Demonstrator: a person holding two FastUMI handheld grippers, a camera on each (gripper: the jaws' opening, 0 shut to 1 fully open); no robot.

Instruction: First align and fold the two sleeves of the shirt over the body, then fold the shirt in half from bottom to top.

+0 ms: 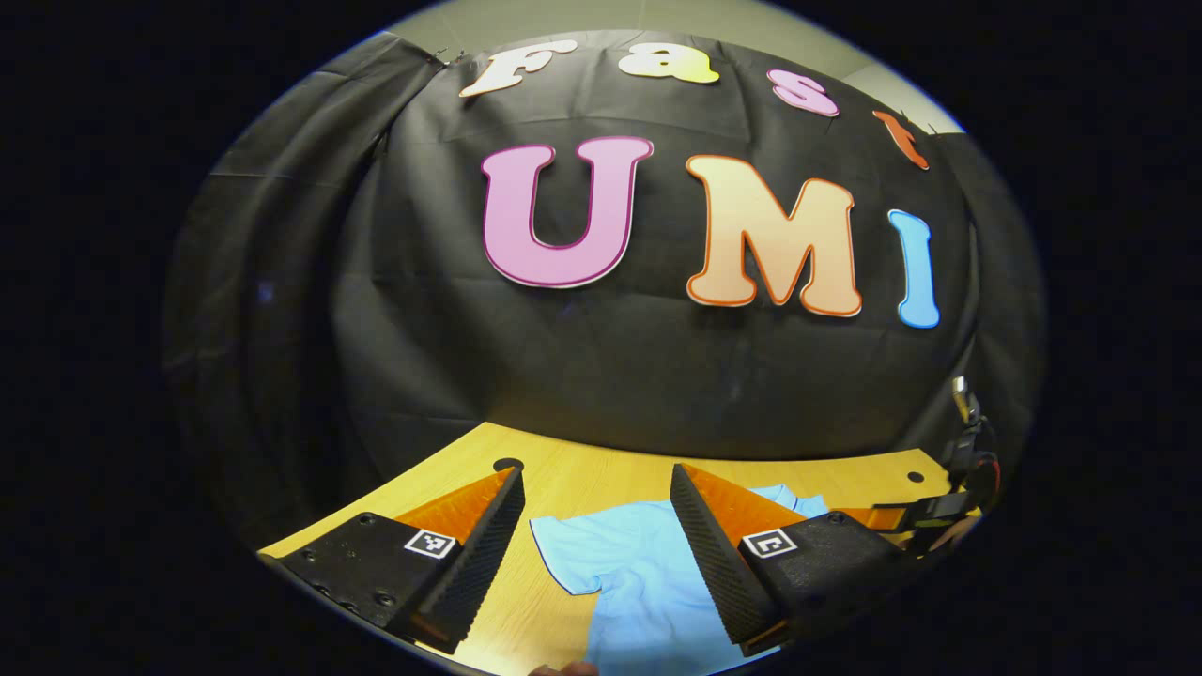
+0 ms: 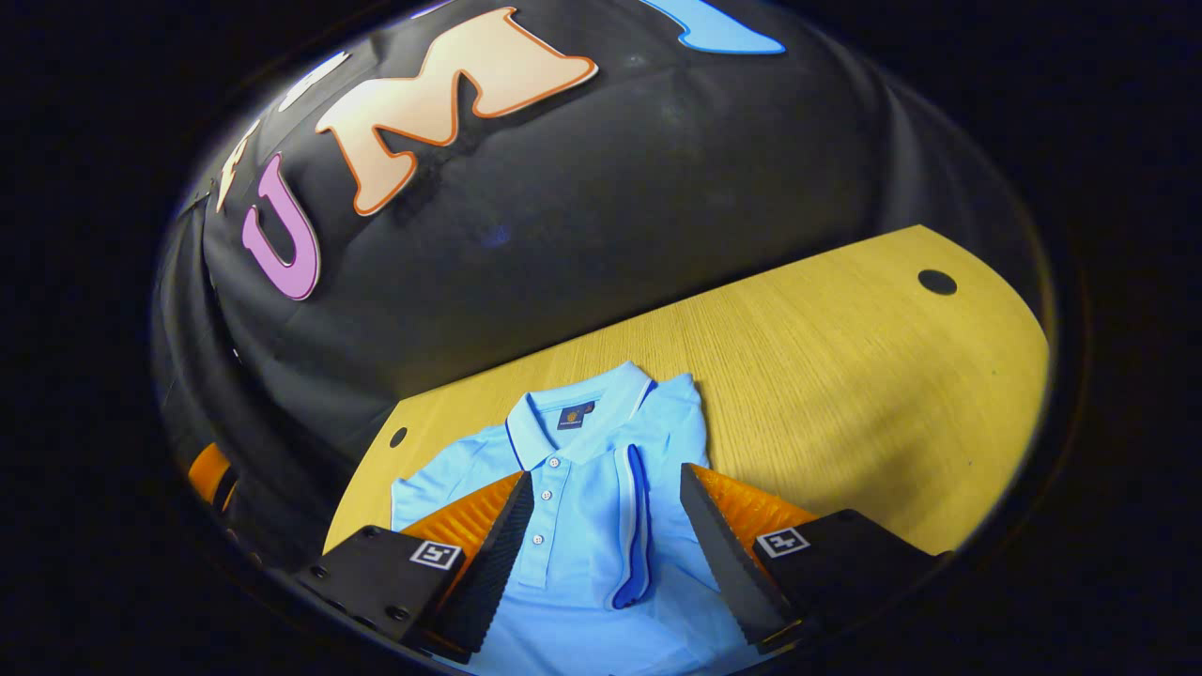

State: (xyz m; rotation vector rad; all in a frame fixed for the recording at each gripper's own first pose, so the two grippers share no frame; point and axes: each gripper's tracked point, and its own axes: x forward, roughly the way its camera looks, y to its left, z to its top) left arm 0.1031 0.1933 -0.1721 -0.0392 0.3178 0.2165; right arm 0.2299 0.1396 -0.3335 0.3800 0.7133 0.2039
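1. A light blue shirt [image 2: 601, 507] lies flat on the wooden table [image 2: 845, 376], collar toward the black wall cloth [image 2: 582, 216].
2. In the right gripper view, one sleeve [image 2: 639, 526] is already folded over the body, its dark-trimmed cuff lying beside the button placket; the collar [image 2: 573, 422] sits neat at the top.
3. The right gripper [image 2: 606, 535] hangs over the shirt's chest, fingers spread wide, nothing between them.
4. In the left gripper view, the other sleeve [image 1: 573, 549] lies stretched out on the table, not yet folded.
5. The left gripper [image 1: 596, 535] is above that sleeve, its fingers likewise wide apart and holding nothing.
6. At the right edge of the left gripper view, part of the other gripper shows near the shirt.
7. The table has small dark holes [image 2: 936, 282] near its back corners.
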